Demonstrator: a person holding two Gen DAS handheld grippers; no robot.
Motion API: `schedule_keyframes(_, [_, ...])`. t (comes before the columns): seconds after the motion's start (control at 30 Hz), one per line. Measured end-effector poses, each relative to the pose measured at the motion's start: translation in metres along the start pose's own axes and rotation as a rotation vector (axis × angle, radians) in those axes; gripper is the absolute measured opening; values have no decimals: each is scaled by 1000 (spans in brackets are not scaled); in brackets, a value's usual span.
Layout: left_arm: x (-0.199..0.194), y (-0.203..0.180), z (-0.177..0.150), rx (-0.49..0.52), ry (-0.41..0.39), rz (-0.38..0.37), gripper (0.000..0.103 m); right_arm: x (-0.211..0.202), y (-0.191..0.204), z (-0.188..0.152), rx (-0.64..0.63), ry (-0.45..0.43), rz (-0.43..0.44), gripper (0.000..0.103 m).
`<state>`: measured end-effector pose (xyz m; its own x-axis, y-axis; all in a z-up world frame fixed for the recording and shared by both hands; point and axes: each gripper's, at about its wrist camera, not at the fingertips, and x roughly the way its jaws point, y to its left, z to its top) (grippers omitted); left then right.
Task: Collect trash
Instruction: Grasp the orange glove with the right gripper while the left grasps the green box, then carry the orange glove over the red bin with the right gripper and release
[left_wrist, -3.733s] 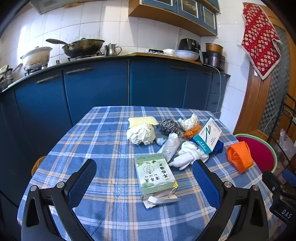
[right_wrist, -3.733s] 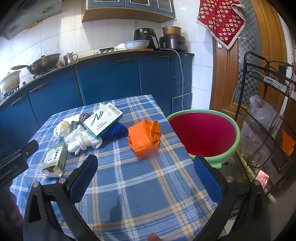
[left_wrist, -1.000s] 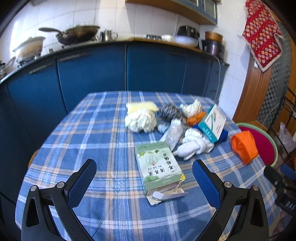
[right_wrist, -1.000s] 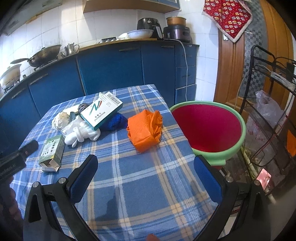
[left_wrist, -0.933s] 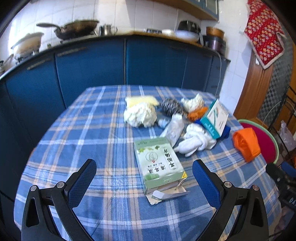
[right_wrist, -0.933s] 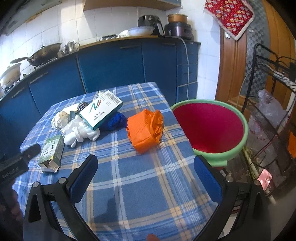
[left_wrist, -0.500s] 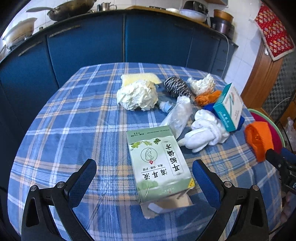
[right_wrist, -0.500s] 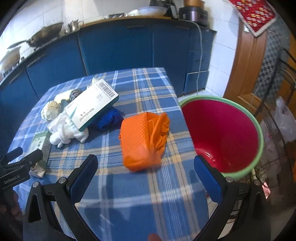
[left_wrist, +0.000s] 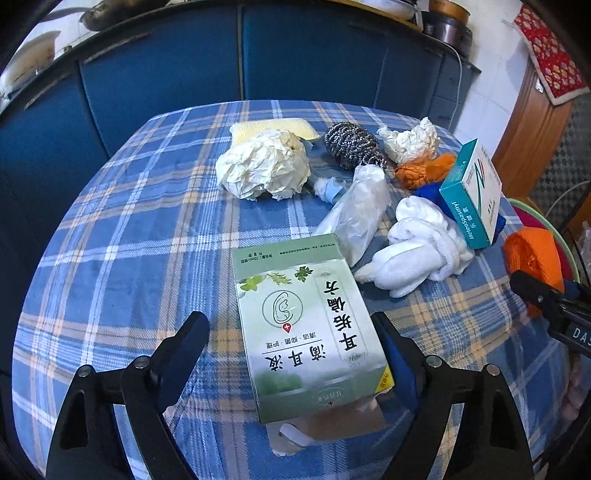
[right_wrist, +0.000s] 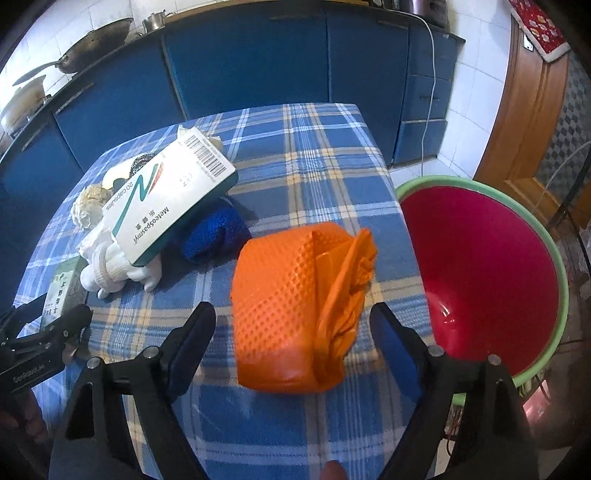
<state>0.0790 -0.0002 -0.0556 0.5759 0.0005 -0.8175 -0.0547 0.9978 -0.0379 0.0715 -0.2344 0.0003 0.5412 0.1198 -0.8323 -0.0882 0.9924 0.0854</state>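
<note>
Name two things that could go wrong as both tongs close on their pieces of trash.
1. The left tongs have just been closing around the green box, not yet pressing it; its torn end with loose scraps might drop off when lifted.
2. The right tongs, also just closing, straddle the limp orange glove near the table edge; it may slip and miss the red basin.

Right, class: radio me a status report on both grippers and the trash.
Left gripper just closing around green medicine box, right gripper around crumpled orange glove. Neither pressed yet. Red basin, green rim, beside table, nothing in the way.
</note>
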Motion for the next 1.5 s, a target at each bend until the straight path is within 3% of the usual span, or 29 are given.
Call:
schedule_keyframes(0.03, [-1,1,-1,7,-5,-5,86,0,1,0,-3,-5,-5,87])
schedule_keyframes(0.1, [-6,5,-2,7,-29,-18,64,1,3,-1,-8,-15,-24,87])
schedule_keyframes(0.13, [-5,7,-1,4,-35,-30,62,2,4,-2,-10,-18,-32,87])
schedule_keyframes(0.23, [-7,15,-2,-1,-45,-88,61,1,8,-4,-16,-20,-51,87])
schedule_keyframes(0.53, [-3,21,-1,49,-81,-156,61,4,24,-5,-22,-15,-114,79])
schedule_keyframes(0.77, [-2,23,2,67,-79,-215,61,0,30,-3,1,-16,-123,47])
schedule_keyframes(0.97, [-4,27,1,43,-80,-235,59,-10,30,-11,41,-31,-106,31])
schedule_keyframes(1.1, [-13,33,-6,18,-84,-234,59,-18,28,-16,71,-34,-64,27])
schedule_keyframes(1.5, [-72,26,-6,37,-194,-234,59,-66,24,-23,85,-112,17,26])
